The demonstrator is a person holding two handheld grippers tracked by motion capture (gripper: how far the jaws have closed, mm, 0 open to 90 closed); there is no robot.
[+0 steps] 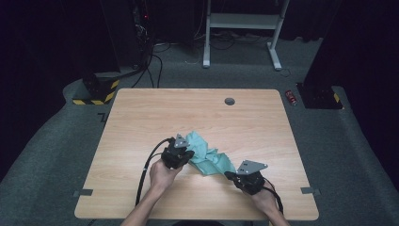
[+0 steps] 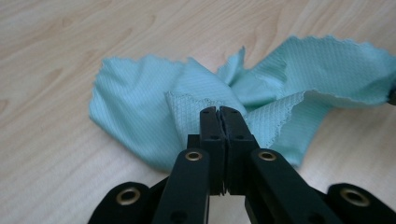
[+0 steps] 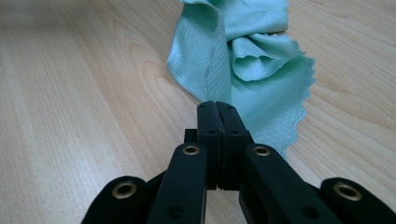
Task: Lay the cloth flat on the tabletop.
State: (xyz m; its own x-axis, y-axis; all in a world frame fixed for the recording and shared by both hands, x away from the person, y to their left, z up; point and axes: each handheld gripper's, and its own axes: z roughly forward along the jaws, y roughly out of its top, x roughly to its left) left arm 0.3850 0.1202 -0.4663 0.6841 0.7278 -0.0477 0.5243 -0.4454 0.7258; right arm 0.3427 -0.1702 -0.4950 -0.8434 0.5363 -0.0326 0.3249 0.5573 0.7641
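Two grippers are clamped on the teal cloth (image 1: 209,157), crumpled near the table (image 1: 141,117) centre: left gripper (image 2: 219,112) on its left edge, right gripper (image 3: 217,106) on its near-right corner. Step judged: spreading. Next, corners need pulling apart.

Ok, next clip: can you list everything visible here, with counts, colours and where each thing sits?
crumpled mint-green woven cloth: one, on the table's near half, between the two tongs.
light wooden table: one, centre, on grey carpet.
round grey grommet: one, near the table's far edge.
small red can: one, on the floor past the far right corner.
white metal frame: one, on the floor behind the table.
yellow-black striped base: one, far left on the floor.
left tongs: black, shut on the cloth's folded edge.
right tongs: black, shut on the cloth's near end.
person's hands: two, at the near edge.
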